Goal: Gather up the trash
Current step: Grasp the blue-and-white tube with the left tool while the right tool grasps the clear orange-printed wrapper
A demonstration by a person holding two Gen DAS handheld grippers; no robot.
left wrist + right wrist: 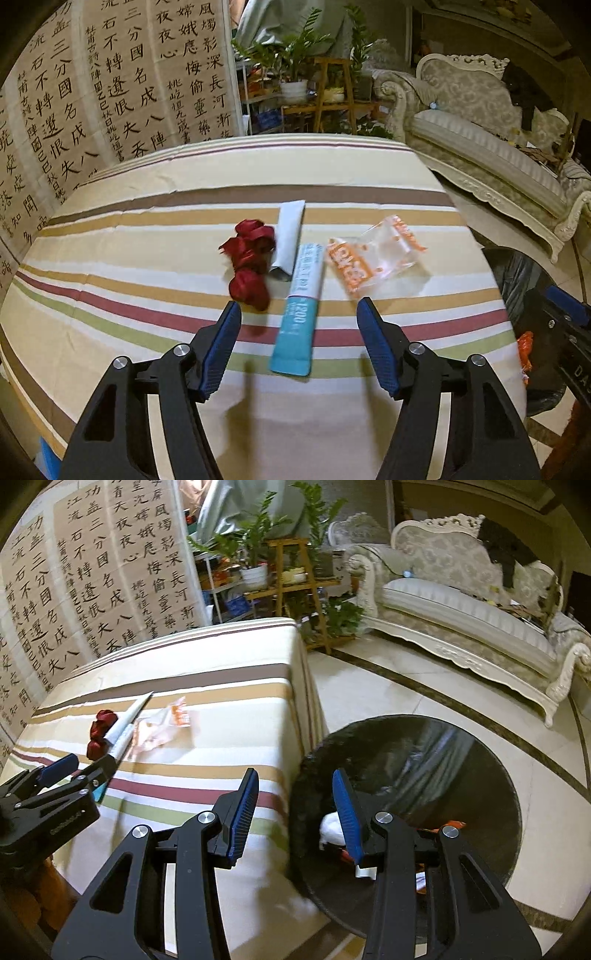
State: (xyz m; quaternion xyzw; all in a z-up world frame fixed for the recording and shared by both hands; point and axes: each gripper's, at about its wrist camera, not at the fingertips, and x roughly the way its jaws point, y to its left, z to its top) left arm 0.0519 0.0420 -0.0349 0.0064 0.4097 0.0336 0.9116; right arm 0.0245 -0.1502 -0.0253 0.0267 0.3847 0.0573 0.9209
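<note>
On the striped tablecloth (122, 325) lie a crumpled red ribbon (251, 262), a white tube (290, 236), a teal-and-white tube (301, 314) and a clear bag with orange print (373, 258). My left gripper (298, 306) hovers open over the near end of the teal tube, its pads clear of it on either side. In the right wrist view, my right gripper (295, 773) is open and empty over the table's corner and the rim of a black-lined bin (424, 753). White crumpled trash (330, 827) and an orange scrap (452, 825) lie inside the bin.
The bin stands on the tiled floor (406, 686) just right of the table. An ornate sofa (461, 609) runs along the far right. A wooden plant stand (291, 576) sits behind the table, and calligraphy sheets (110, 92) cover the wall at the left.
</note>
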